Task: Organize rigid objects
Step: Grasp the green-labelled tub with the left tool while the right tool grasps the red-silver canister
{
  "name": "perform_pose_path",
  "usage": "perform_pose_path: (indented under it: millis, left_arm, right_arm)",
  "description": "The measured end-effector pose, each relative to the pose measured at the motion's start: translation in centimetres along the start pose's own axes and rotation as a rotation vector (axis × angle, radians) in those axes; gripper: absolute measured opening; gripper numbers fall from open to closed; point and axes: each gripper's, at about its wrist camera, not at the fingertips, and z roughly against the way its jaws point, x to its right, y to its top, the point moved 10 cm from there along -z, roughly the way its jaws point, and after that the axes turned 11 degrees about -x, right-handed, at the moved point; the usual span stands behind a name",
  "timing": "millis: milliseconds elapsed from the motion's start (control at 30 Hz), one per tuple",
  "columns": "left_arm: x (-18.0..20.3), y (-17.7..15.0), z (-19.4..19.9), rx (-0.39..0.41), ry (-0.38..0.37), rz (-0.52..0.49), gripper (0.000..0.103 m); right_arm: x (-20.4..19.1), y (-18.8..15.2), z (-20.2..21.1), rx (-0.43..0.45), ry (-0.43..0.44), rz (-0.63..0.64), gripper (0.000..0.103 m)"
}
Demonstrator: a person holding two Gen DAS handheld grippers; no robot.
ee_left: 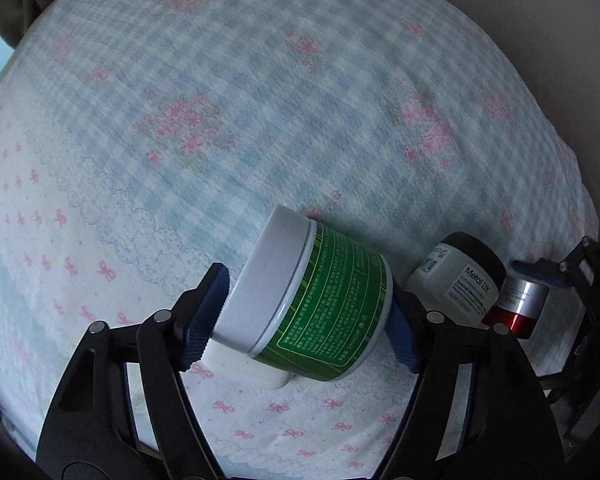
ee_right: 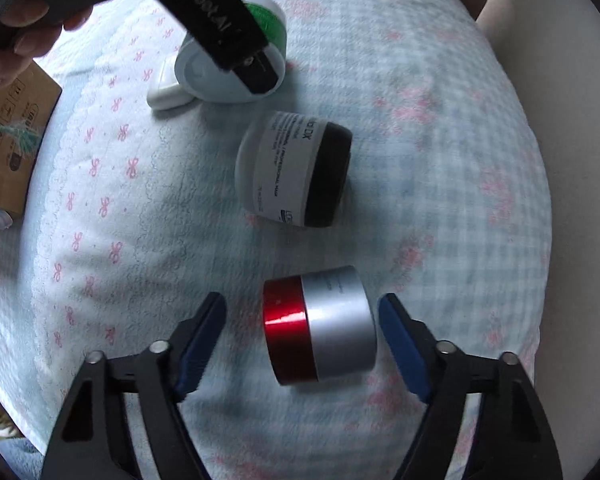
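A green-labelled jar with a white lid (ee_left: 312, 300) lies on its side between the fingers of my left gripper (ee_left: 306, 312), which is shut on it, both pads touching. A small white case (ee_left: 252, 368) lies under it. Beside it lie a white jar with a black lid (ee_left: 460, 276) and a red and silver jar (ee_left: 520, 304). In the right wrist view my right gripper (ee_right: 302, 336) is open around the red and silver jar (ee_right: 320, 328), pads apart from it. The white jar with the black lid (ee_right: 296, 168), the green jar (ee_right: 236, 60) and the white case (ee_right: 166, 88) lie beyond.
Everything lies on a soft blue-checked bedspread (ee_left: 260, 100) with pink flowers and bows. A brown cardboard box (ee_right: 12, 132) sits off the left edge of the bed. The left gripper's body (ee_right: 204, 4) crosses the top of the right wrist view. A pale wall (ee_right: 560, 160) runs along the right.
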Motion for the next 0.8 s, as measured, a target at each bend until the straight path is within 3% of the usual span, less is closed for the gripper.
perform_pose_path:
  millis: [33, 167, 567, 800]
  left_arm:
    - [-0.2, 0.1, 0.0, 0.001, 0.003, -0.005, 0.068]
    - [-0.7, 0.3, -0.1, -0.001, 0.016, -0.014, 0.066]
    - [-0.6, -1.5, 1.6, 0.049, -0.004, 0.08, 0.06]
    - [-2.0, -4.2, 5.2, 0.112, -0.064, 0.209, 0.058]
  right_arm:
    - [0.0, 0.0, -0.3, -0.007, 0.001, 0.006, 0.057]
    - [0.3, 0.1, -1.2, -0.033, -0.004, -0.005, 0.04]
    - [0.4, 1.4, -0.4, -0.038, 0.045, -0.069, 0.038]
    - [1.8, 1.5, 2.3, -0.011, 0.067, -0.123, 0.038]
